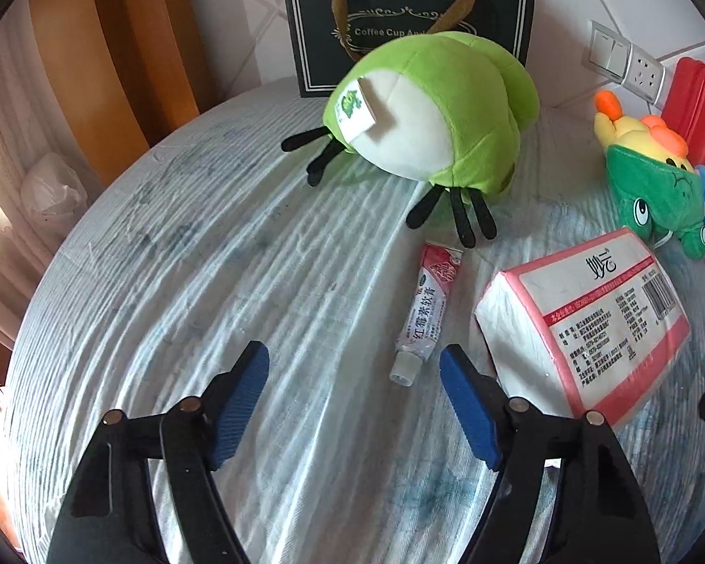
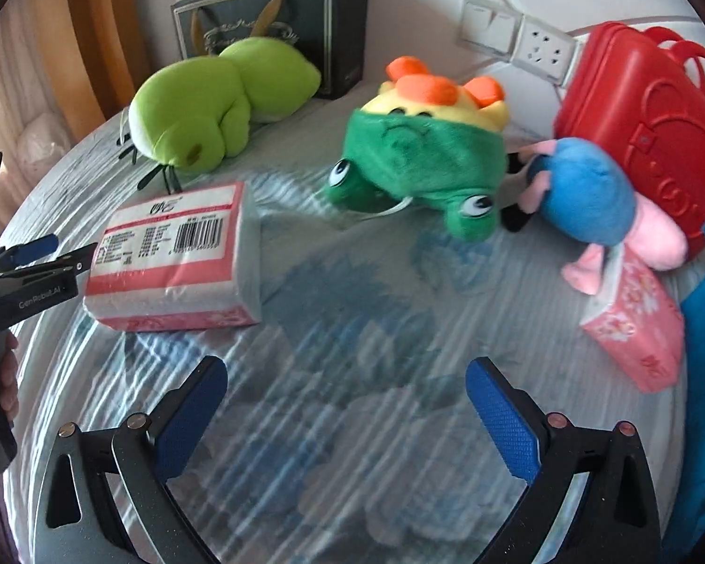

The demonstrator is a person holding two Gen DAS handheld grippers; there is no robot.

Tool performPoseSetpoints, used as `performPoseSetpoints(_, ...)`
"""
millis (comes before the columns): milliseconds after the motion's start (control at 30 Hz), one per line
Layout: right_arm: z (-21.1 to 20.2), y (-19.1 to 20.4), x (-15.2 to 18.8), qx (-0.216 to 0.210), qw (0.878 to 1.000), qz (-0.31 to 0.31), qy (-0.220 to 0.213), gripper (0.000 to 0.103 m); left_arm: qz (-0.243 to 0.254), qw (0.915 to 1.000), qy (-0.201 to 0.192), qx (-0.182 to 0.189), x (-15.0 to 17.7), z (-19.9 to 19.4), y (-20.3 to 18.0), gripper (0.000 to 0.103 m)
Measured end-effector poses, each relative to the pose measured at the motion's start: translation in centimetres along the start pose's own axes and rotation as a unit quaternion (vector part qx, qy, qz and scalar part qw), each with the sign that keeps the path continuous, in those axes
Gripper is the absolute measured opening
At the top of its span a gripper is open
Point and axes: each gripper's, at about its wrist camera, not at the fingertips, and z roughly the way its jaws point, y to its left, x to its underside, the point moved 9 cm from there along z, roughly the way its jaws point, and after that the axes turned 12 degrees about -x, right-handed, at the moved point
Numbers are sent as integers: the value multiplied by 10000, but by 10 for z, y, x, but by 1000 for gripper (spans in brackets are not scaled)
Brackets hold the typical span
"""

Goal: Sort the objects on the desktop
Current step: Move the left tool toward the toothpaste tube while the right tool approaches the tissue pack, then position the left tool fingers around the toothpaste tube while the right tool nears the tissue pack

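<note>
My left gripper is open and empty above the cloth, just short of a small ointment tube lying cap toward me. A pink-and-white tissue pack lies right of the tube and also shows in the right wrist view. A green bug plush lies behind them, also visible from the right wrist. My right gripper is open and empty over bare cloth. Ahead of it lie a green-and-yellow plush and a blue-and-pink plush.
A dark gift bag stands against the back wall. A red plastic case stands at the right by wall sockets. A pink flowered tissue pack lies at the right. The left gripper shows at the right wrist view's left edge.
</note>
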Motion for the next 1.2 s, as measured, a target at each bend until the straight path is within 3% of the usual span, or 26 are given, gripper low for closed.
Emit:
performPoseSetpoints(100, 24, 8, -12, -52, 9999, -90, 42, 103, -72, 9998, 44, 179, 1, 9, -8, 64)
performPoseSetpoints(267, 26, -24, -54, 706, 9964, 197, -427, 103, -62, 9989, -26, 468, -1, 0, -25, 21)
performPoseSetpoints(400, 9, -12, -58, 179, 9976, 301, -602, 103, -9, 9986, -74, 517, 6, -15, -30, 17)
performPoseSetpoints(633, 14, 74, -36, -1013, 9944, -109, -261, 103, -207, 9989, -70, 417, 12, -32, -6, 12)
performPoseSetpoints(767, 39, 82, -27, -721, 9967, -358, -44, 103, -302, 9984, -30, 480, 10, -26, 1, 11)
performPoseSetpoints(867, 31, 36, -29, -110, 9996, 103, -236, 103, -231, 9983, -28, 534, 10, -24, -5, 11)
performPoseSetpoints(967, 9, -33, -28, 640, 9936, 844, -401, 103, -207, 9980, -79, 599, 5, -28, -11, 12)
performPoseSetpoints(1067, -5, -55, -28, 471, 9905, 1212, -451, 103, -257, 9971, -21, 712, -1, -27, -18, 12)
performPoseSetpoints(1200, -5, -3, -48, -288, 9956, 704, -552, 103, -168, 9969, 78, 762, -2, -19, -26, 17)
